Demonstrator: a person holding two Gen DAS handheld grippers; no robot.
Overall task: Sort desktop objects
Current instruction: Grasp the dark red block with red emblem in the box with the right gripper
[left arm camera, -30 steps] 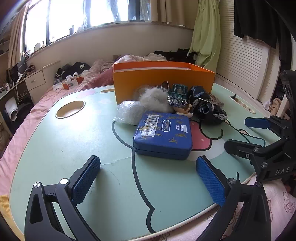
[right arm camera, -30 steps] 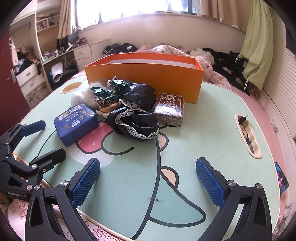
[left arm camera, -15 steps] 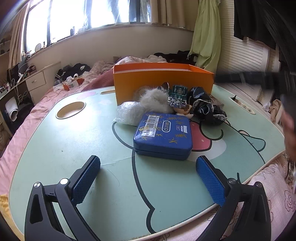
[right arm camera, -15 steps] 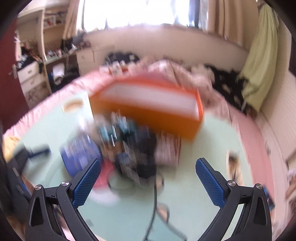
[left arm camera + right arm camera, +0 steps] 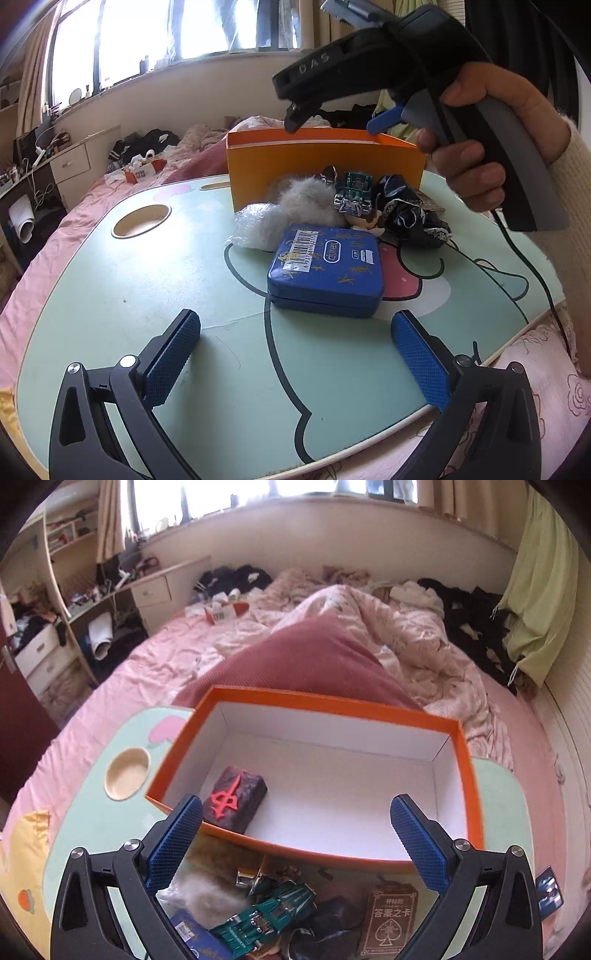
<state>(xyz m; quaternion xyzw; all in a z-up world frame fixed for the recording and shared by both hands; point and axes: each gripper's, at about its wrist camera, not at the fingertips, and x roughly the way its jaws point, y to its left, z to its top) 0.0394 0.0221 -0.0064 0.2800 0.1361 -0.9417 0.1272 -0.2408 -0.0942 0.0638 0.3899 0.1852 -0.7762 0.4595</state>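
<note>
My left gripper (image 5: 295, 354) stands open low over the mint table (image 5: 129, 295), just short of a blue tin (image 5: 327, 271). Behind the tin lie a white fluffy ball (image 5: 306, 201), a bubble-wrap wad (image 5: 255, 223), a green toy car (image 5: 352, 192) and a black lace cloth (image 5: 410, 214), in front of the orange box (image 5: 321, 168). My right gripper (image 5: 295, 834), open and empty, hovers high over the orange box (image 5: 332, 805). Inside the box lies a dark card pack with a red mark (image 5: 234, 799). A brown card box (image 5: 388, 919) and the green car (image 5: 266, 917) lie below.
A hand (image 5: 476, 155) holds the right gripper's body (image 5: 369, 62) above the box in the left wrist view. A round cup recess (image 5: 142, 221) sits at the table's far left. An unmade bed (image 5: 332, 635) with pink covers lies beyond the table.
The right gripper has risen from table level and swung forward over the orange box, now looking down into it. The left gripper has stayed put.
</note>
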